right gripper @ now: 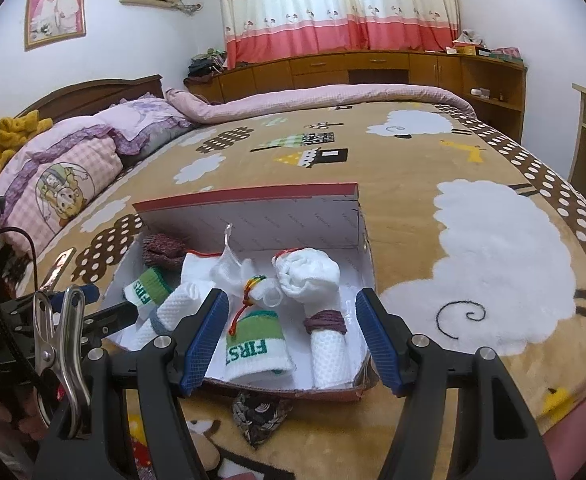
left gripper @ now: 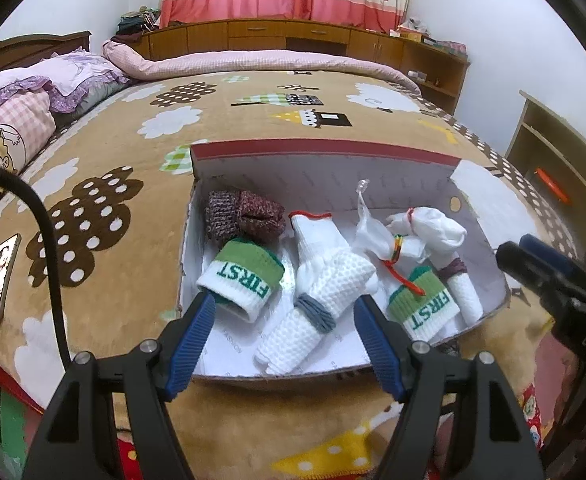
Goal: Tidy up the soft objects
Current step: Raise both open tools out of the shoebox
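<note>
Socks and rolled white cloths fill the red-rimmed cardboard box on the tan bedspread: maroon knit bundle at ten o'clock, green-banded "FIRST" sock beneath it. Left gripper and right gripper hover spread, empty.

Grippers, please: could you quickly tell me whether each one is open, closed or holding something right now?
Left gripper: open, empty, above the box.
Right gripper: open, empty, above the same box.
</note>
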Demonstrator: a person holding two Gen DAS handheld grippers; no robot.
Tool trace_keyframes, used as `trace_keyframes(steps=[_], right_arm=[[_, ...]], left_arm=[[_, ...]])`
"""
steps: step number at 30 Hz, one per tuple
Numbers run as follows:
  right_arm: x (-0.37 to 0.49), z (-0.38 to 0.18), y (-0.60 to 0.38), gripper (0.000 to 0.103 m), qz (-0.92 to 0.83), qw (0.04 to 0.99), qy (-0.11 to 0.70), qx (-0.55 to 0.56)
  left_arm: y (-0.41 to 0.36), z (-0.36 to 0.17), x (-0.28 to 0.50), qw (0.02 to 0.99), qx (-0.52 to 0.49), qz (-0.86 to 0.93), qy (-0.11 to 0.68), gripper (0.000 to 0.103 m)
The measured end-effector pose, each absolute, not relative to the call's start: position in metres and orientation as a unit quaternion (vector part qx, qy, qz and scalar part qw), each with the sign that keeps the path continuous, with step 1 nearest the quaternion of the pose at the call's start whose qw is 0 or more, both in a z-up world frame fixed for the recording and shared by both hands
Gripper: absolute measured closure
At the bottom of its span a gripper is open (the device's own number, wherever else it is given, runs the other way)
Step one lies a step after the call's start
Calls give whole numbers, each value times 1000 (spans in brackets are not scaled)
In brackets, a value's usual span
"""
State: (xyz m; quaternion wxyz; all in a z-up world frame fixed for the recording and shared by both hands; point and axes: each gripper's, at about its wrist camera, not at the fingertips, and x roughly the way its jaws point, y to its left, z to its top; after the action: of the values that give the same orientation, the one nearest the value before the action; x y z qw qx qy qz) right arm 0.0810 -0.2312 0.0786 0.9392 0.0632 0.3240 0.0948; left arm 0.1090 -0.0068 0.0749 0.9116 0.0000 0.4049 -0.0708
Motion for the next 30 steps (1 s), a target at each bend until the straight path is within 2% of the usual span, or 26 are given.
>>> trace_keyframes(steps=[30], right_arm=[[31,80,-225,35,102,938,329,39]], left_arm=[[-14,81,62,903,2,-98,419,27]])
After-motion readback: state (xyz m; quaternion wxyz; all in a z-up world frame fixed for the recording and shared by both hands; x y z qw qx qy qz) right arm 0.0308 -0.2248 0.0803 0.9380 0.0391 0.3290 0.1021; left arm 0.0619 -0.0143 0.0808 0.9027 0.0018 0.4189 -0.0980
